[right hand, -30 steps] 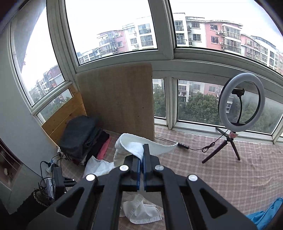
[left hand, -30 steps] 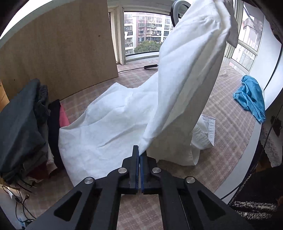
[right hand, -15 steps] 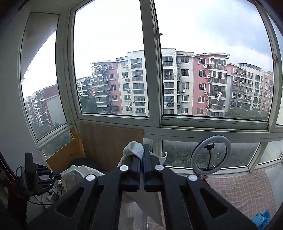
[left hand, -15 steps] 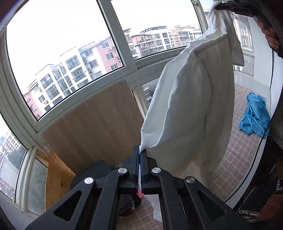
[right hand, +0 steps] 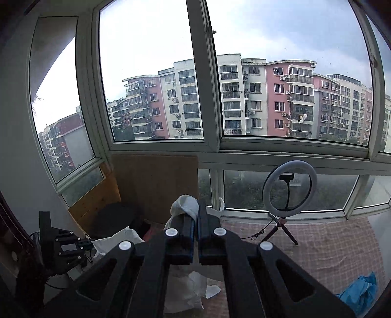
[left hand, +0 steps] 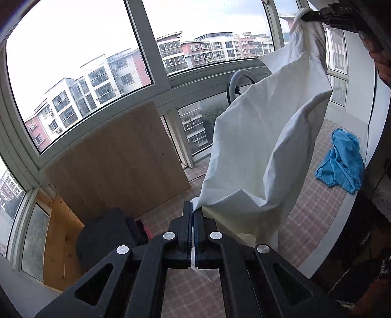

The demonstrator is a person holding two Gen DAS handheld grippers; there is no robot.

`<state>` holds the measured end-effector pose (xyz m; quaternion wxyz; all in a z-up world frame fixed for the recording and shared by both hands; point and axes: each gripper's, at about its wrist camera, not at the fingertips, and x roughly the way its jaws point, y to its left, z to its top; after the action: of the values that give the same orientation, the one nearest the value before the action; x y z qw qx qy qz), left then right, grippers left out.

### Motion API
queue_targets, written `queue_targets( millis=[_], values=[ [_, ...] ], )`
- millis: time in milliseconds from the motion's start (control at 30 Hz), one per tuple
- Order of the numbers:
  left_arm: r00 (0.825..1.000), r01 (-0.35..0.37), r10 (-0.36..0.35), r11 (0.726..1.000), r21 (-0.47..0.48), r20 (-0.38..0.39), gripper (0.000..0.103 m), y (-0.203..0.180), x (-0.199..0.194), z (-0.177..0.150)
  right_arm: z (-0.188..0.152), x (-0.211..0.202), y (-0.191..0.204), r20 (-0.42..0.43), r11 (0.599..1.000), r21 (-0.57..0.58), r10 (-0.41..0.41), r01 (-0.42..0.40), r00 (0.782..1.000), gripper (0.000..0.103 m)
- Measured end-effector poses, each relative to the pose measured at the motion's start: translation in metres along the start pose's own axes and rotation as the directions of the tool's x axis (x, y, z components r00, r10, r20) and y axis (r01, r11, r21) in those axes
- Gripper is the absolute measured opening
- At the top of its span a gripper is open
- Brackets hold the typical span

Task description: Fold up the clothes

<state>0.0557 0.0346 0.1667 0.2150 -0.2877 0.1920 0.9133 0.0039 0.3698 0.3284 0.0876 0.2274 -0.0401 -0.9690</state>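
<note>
A white garment [left hand: 264, 151] hangs in the air, stretched between both grippers above a checked mat [left hand: 315, 212]. My left gripper [left hand: 194, 210] is shut on one lower corner of it. At the top right of the left wrist view my right gripper [left hand: 305, 17] pinches the garment's upper end. In the right wrist view the right gripper [right hand: 196, 210] is shut on a bunch of white cloth [right hand: 185, 206], and the rest of the garment [right hand: 188, 291] hangs below it. The left gripper [right hand: 85, 243] appears at the lower left there, holding white fabric.
A blue garment [left hand: 342, 164] lies crumpled on the mat at the right. Dark folded clothes [left hand: 107, 234] are piled by a wooden board [left hand: 117, 161] leaning on the window. A ring light on a tripod [right hand: 288, 190] stands near the window.
Both grippers have risen, lifting the white garment off the mat until it hangs free. Both views now tilt up toward the windows.
</note>
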Motion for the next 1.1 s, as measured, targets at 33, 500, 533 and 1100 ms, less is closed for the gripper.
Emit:
queue_targets(
  millis=[33,500,533,1100],
  values=[
    [0.998,-0.038,0.038,0.999,0.0,0.054,0.0,-0.003,-0.019,0.003,0.005,-0.021,-0.004,0.05,1.0,0.009,-0.005,0.004,0.999,0.002],
    [0.989,-0.138,0.132,0.986,0.09,0.071,0.001,-0.051,-0.11,0.013,0.011,-0.161,-0.017,0.081,0.998,-0.021,-0.053,0.054,0.995,0.002],
    [0.99,-0.129,0.122,0.986,0.105,0.075,0.001,-0.052,-0.118,0.015,0.014,-0.174,-0.017,0.089,0.998,-0.028,-0.054,0.057,0.995,0.002],
    [0.984,-0.056,0.111,0.936,0.346,-0.14,0.002,-0.02,0.038,0.035,0.035,0.056,-0.044,-0.051,0.923,-0.146,-0.367,0.356,0.929,0.002]
  ],
)
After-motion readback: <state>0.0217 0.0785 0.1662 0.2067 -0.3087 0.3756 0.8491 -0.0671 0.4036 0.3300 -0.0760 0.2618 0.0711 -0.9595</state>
